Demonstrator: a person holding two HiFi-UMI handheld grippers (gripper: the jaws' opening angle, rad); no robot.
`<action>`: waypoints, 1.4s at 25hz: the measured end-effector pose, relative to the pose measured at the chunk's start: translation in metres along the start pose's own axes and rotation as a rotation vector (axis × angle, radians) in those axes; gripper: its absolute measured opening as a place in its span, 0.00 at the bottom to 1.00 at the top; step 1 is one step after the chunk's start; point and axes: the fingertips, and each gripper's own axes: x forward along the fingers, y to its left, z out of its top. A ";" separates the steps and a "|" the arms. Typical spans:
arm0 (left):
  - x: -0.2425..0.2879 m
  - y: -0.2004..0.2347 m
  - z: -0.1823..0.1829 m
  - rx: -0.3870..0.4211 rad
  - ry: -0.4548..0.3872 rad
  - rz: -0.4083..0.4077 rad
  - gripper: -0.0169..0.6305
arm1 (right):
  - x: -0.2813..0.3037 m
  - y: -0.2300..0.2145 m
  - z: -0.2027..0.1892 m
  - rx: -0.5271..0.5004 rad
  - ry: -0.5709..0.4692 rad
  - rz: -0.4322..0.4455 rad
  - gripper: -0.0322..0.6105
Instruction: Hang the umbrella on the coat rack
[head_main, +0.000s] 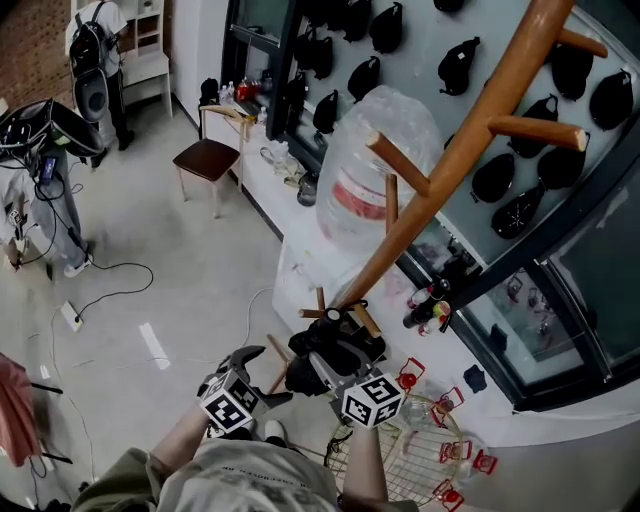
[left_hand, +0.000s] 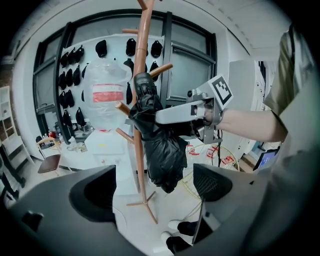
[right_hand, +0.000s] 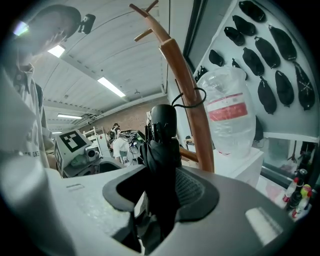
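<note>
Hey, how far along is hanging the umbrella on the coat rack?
Done: the umbrella is up at the coat rack, and its cord loop appears to circle it. In hand: the right claw is shut on the umbrella. To do: letting go so it hangs by the cord; whether a peg catches it is unclear. The left claw is open, empty.

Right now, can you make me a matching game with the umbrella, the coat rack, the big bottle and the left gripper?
1 umbrella
2 coat rack
3 big bottle
4 left gripper

A see-through, red label
B fingers apart, holding nothing
C black, gripped by the right gripper
D brown wood

Pairs: 1-C, 2-D, 3-A, 4-B
</note>
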 end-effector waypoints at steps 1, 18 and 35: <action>0.001 0.001 0.000 0.009 0.000 -0.001 0.74 | 0.002 -0.002 -0.003 0.000 0.006 -0.009 0.31; -0.001 0.012 -0.001 0.080 -0.013 -0.071 0.74 | 0.014 -0.032 -0.048 -0.015 0.038 -0.265 0.32; -0.003 0.017 0.001 0.086 -0.050 -0.054 0.74 | 0.027 -0.063 -0.079 -0.044 0.122 -0.524 0.35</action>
